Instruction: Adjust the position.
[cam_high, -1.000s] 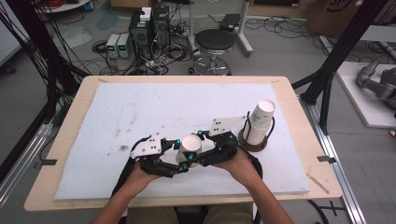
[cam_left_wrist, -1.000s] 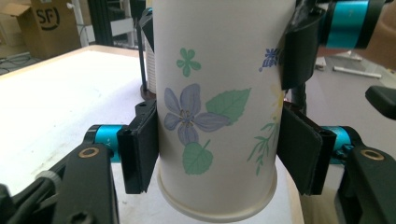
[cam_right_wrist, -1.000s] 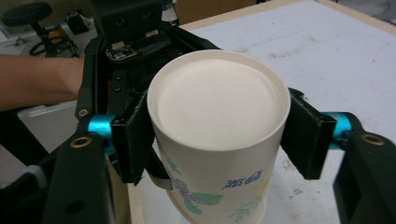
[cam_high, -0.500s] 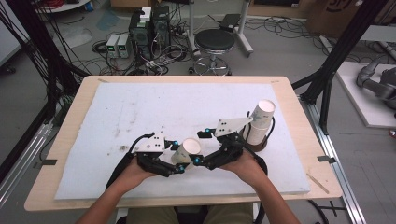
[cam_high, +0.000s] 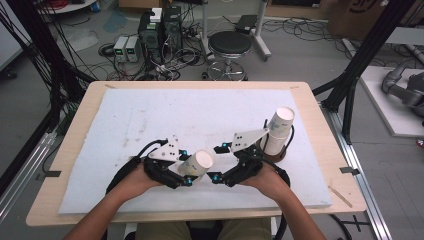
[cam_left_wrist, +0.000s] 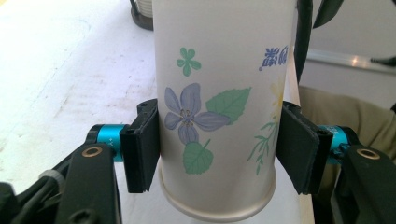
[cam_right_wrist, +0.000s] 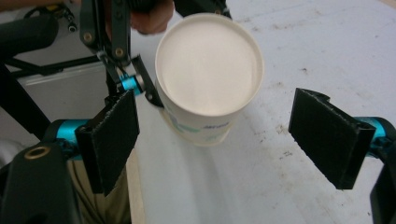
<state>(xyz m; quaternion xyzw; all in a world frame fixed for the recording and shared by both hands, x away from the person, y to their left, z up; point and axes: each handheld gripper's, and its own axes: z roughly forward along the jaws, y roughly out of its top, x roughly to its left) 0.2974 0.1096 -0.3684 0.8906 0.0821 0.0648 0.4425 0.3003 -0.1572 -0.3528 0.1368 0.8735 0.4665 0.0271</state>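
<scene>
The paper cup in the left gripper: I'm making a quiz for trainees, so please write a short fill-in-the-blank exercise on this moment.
1. The left gripper is shut on a paper cup printed with ____.
2. The right gripper has its jaws ____, with nothing between them.
3. The stack of cups stands near the table's ____ edge in the high view.

Missing words: flowers; open; right

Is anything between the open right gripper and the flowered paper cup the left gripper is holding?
Nothing visible. The right gripper stands open facing the paper cup, with bare white mat between them. The left gripper clamps the cup's sides.
</scene>
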